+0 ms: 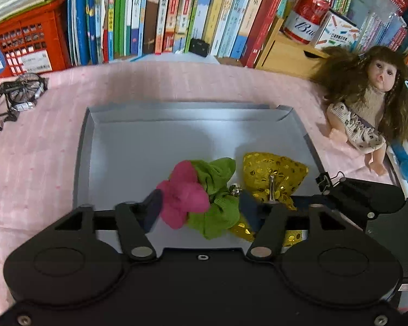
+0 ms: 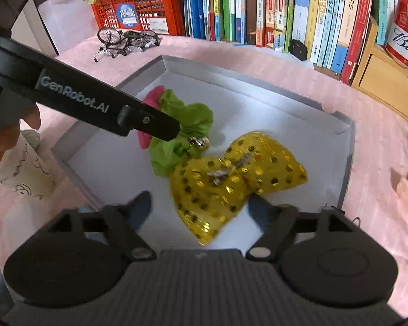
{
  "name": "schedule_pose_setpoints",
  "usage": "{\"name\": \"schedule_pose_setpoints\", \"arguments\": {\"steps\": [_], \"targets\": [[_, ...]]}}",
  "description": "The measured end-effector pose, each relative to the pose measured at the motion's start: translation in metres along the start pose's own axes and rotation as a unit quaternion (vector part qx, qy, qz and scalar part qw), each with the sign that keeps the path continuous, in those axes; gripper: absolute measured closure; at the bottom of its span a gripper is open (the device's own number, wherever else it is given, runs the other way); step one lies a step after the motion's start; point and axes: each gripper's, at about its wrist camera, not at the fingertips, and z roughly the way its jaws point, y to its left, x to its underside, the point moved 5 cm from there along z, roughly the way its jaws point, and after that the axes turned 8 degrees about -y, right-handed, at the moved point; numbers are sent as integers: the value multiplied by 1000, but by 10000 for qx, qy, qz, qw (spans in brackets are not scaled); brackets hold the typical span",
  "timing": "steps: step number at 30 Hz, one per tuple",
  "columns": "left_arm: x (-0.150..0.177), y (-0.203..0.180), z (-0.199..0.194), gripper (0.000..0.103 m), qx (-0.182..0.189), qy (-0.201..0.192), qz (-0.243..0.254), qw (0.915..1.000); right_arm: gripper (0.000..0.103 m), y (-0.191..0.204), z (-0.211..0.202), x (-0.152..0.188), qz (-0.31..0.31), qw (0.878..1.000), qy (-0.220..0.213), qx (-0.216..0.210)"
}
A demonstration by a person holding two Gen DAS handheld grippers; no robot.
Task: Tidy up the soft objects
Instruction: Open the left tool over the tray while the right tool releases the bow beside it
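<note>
I count two soft bows in one shallow grey cardboard tray [image 1: 84, 146]: a crinkled pink-and-green bow [image 1: 201, 198] and a shiny gold sequinned bow [image 2: 231, 174], touching. My left tool [image 1: 201, 209] stands spread around the first, my right tool [image 2: 201, 203] spread around the second; the pads seem clear of the cloth, though blur hampers me. The tray sits on a pink cloth-covered bench [image 1: 27, 149] before one row of books [image 1: 176, 13], with one doll [image 1: 367, 103].

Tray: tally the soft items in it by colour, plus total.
In the tray:
Pink-and-green bow: 1
Gold sequin bow: 1
Total: 2
</note>
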Motion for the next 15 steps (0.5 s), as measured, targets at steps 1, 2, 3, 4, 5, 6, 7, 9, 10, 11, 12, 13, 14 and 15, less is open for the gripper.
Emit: {"name": "schedule_pose_setpoints", "arguments": {"steps": [1, 2, 3, 4, 5, 6, 7, 9, 10, 11, 12, 13, 14, 15], "targets": [[0, -1, -4, 29, -29, -33, 18, 10000, 13, 1, -3, -1, 41, 10000, -35, -29], [-1, -2, -7, 29, -41, -70, 45, 10000, 13, 2, -5, -2, 63, 10000, -57, -30], [0, -3, -12, 29, -51, -107, 84, 9999, 13, 3, -8, -3, 66, 9999, -81, 3], [0, -5, -16, 29, -66, -136, 122, 9998, 12, 4, -11, -3, 52, 9999, -108, 46], [1, -6, -20, 28, -86, -165, 153, 9997, 11, 5, -14, -4, 37, 9999, -135, 68], [1, -7, -24, 28, -102, -192, 183, 9996, 11, 8, -18, -4, 15, 9998, -183, 85], [3, -8, -29, 28, -112, -229, 217, 9994, 10, 10, -22, -4, -7, 9997, -231, 102], [6, -11, -39, 27, -127, -345, 310, 9988, 8, 13, -30, -4, -51, 9992, -346, 173], [8, -13, -44, 27, -137, -404, 359, 9984, 8, 15, -35, -4, -77, 9989, -412, 215], [10, -15, -49, 26, -137, -457, 398, 9981, 7, 17, -39, -4, -109, 9985, -477, 240], [12, -16, -54, 26, -135, -507, 424, 9977, 7, 19, -44, -3, -135, 9981, -543, 266], [14, -17, -60, 26, -124, -563, 452, 9973, 6, 20, -50, -3, -138, 9975, -627, 286], [17, -18, -65, 26, -112, -618, 473, 9969, 6, 21, -55, -3, -115, 9970, -704, 292], [19, -20, -70, 26, -94, -674, 494, 9965, 5, 22, -60, -3, -97, 9965, -773, 313]]}}
